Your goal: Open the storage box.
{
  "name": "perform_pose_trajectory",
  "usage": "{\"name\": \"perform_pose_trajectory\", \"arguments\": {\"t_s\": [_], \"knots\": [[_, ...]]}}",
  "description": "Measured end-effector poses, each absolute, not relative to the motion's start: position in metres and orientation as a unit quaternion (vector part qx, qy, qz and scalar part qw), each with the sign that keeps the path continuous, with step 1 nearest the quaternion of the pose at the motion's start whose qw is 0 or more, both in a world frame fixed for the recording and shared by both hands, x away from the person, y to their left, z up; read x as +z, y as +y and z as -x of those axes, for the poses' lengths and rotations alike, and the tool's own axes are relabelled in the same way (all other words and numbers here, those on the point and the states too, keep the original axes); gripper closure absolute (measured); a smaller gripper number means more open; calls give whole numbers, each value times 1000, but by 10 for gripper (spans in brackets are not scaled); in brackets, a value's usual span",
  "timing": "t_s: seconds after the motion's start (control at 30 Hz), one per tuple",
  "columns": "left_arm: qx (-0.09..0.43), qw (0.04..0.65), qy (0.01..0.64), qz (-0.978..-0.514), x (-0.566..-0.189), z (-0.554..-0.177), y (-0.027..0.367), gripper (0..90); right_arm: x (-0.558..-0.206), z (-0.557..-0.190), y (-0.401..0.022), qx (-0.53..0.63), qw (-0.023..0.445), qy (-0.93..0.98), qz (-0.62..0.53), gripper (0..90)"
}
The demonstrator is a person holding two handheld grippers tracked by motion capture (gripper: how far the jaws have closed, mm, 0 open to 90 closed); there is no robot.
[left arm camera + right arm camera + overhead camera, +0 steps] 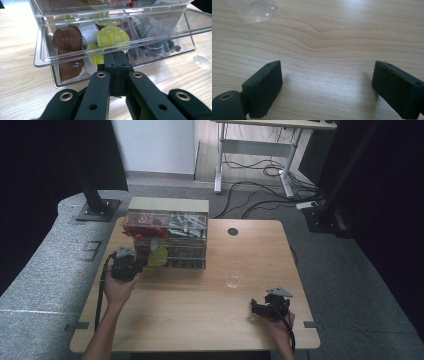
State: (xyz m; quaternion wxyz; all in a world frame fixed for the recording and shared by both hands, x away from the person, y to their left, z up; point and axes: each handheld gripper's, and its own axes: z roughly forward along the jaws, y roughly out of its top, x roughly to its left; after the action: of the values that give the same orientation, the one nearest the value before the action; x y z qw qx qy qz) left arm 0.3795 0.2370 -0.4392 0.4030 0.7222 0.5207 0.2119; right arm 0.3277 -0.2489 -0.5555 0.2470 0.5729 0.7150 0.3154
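Note:
A clear plastic organiser box (pixel 167 240) stands at the table's back left. Its lower compartment (pixel 75 40) holds brown, white and green-topped coffee capsules (pixel 112 36) on the left and tea bags (pixel 155 42) on the right. The compartment's clear front flap (pixel 120 47) is tilted up and outward. My left gripper (pixel 116 53) is shut, jaws pressed flat together, with the tips right under that flap's front lip; in the high view the left gripper (pixel 140 265) is at the box's lower left corner. My right gripper (pixel 327 75) stands open just above bare wood, near the front right edge (pixel 257 309).
A clear plastic cup (pixel 233 274) lies on its side mid-table, right of the box and beyond the right gripper's jaws (pixel 255 8). A round cable hole (pixel 233 231) sits at the table's back. Black frame posts (pixel 95 195) stand behind the table's corners.

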Motion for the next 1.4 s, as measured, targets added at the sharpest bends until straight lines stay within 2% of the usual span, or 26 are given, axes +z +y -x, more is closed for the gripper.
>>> {"name": "perform_pose_trajectory", "arguments": {"t_s": [0.77, 1.4], "knots": [[227, 412, 520, -713, -408, -387, 239, 900, -555, -328, -249, 315, 247, 715, -573, 97], [229, 418, 521, -708, -398, -397, 239, 900, -555, -328, -249, 316, 247, 715, -573, 98]]}}
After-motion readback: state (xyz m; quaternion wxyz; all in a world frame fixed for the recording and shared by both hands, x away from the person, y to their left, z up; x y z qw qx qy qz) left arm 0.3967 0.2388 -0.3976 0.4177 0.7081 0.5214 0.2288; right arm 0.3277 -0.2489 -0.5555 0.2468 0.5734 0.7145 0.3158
